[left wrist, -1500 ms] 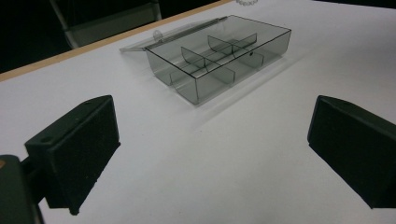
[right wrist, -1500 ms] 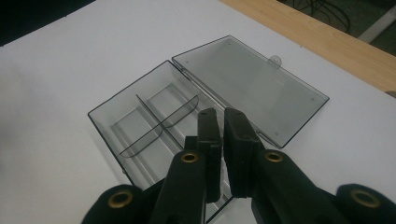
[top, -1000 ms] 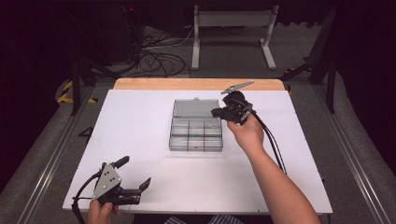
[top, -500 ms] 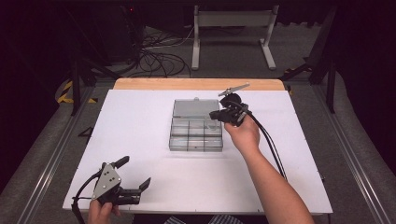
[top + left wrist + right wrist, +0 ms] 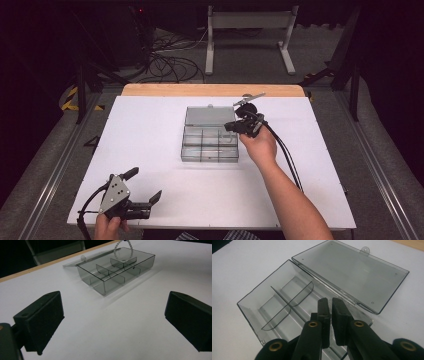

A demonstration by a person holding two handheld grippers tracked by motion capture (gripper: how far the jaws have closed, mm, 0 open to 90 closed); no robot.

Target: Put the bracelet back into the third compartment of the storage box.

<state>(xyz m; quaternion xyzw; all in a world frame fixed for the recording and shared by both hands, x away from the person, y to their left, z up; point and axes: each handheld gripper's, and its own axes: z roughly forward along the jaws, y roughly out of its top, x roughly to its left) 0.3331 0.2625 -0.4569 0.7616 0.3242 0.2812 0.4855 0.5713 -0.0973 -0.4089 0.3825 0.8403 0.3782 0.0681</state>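
Hovering over the open compartment box (image 5: 210, 142) — right gripper (image 5: 231, 126), jaws pressed together — left gripper (image 5: 145, 187) spread.

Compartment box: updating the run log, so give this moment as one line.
clear compartment box: lid open flat | right hand-held gripper: shut, over box | left hand-held gripper: open, near table edge | white beads: above box

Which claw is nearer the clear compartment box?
The right claw: it hangs over the right end of the open compartment box. The left claw sits at the table's near left corner, well apart from it.
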